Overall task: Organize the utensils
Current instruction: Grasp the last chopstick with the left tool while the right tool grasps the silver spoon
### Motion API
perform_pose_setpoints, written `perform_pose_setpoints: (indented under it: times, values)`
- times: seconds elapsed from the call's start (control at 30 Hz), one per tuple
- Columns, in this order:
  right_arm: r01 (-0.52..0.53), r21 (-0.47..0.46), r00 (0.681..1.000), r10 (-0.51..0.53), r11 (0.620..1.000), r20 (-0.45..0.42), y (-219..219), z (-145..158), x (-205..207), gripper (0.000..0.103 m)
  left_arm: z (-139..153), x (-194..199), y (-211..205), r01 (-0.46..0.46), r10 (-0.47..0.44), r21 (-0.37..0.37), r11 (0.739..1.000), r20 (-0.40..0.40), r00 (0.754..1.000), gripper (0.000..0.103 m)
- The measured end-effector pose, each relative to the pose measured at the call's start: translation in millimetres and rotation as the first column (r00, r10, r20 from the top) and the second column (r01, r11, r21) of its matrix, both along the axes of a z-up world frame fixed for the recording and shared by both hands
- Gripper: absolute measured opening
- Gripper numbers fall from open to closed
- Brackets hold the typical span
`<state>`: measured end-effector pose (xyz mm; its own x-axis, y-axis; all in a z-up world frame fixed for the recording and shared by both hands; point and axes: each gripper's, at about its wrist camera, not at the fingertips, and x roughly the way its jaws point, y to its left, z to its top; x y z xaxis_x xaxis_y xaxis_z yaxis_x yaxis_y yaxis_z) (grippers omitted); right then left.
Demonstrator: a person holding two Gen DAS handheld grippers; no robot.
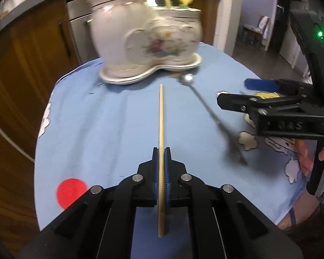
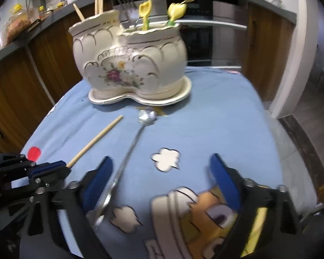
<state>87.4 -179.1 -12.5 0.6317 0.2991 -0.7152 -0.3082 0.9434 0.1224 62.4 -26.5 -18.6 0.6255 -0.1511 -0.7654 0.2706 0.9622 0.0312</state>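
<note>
I am holding the left gripper (image 1: 161, 151) clamped on a wooden chopstick (image 1: 161, 116), its tip pointing at the double ceramic holder (image 2: 131, 64). My right gripper (image 2: 159, 172) is standing wide, angled down over the blue tablecloth (image 2: 205, 125); the metal spoon (image 2: 129, 149) is lying just inside its left pad, untouched. Farther off, the holder is carrying chopsticks, forks and yellow utensils.

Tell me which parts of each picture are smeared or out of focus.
Left wrist view: the ceramic holder and the metal spoon are motion-smeared, while the chopstick clamped in the left gripper stays sharp. Right wrist view: the holder is clearer; the right gripper fingers and the printed tablecloth near them are blurred.
</note>
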Motion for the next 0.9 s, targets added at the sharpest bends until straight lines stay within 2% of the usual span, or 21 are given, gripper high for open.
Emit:
perform_pose_setpoints:
  times: [0.13,0.23,0.37,0.53,0.7,0.9]
  values:
    - [-0.035,-0.023,0.998,0.034,0.999,-0.053,21,-7,12,0.049,2,1,12,-0.012,0.012,-0.015,1.0,0.0,1.0,0.005]
    - [-0.041,-0.084,0.998,0.037,0.996,-0.056,34,-8,16,0.038,4,-1,14,-0.01,0.01,-0.022,1.0,0.002,1.0,0.005]
    - [-0.042,-0.094,0.996,0.034,0.995,-0.086,38,-7,23,0.03,4,-2,13,0.002,-0.002,-0.031,1.0,0.004,1.0,0.005]
    - [-0.111,-0.098,0.989,0.101,0.989,-0.105,38,-5,22,0.013,4,-3,14,0.008,-0.008,-0.042,0.999,0.004,1.0,0.005]
    - [-0.175,-0.092,0.98,0.164,0.98,-0.115,29,-4,10,0.004,6,-4,18,0.017,-0.017,-0.048,0.999,0.001,1.0,0.005]
    - [-0.211,-0.109,0.973,0.198,0.971,-0.12,18,-5,-11,0.004,8,-8,17,0.048,-0.048,-0.052,0.997,-0.01,0.999,0.005]
